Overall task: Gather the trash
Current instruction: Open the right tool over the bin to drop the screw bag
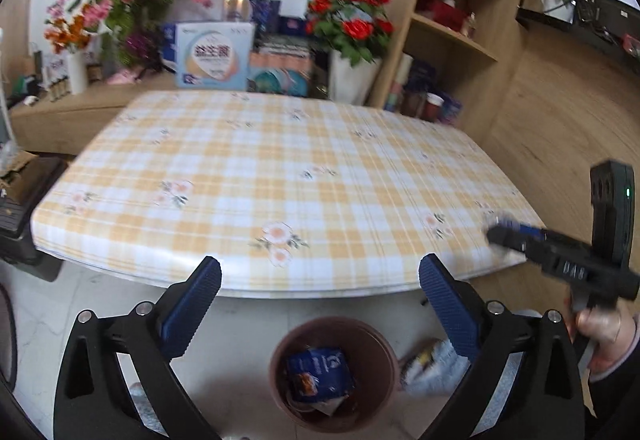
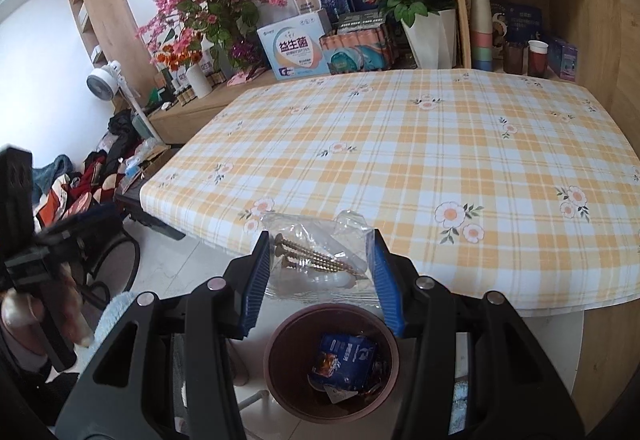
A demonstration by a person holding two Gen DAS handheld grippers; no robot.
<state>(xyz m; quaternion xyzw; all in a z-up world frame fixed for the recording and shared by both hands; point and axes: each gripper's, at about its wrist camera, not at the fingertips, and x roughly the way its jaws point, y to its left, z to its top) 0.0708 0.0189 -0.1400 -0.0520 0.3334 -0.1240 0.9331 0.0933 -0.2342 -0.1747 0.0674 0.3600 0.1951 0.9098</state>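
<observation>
Right wrist view: my right gripper (image 2: pixel 318 276) is clamped on a clear plastic bag of screws (image 2: pixel 316 260), holding it over the near edge of the table (image 2: pixel 440 144), just above the brown bin (image 2: pixel 276 356) on the floor; the bin already has a blue wrapper (image 2: pixel 348 360) lying in it. From the left wrist cam my left gripper (image 1: pixel 320 292) is spread wide with nothing between the pads; it hangs above the same bin (image 1: pixel 280 372), blue wrapper (image 1: pixel 320 368) visible inside. There's some other crumpled packaging (image 1: pixel 424 364) on the floor just beside the bin; too blurry to say what it is.
</observation>
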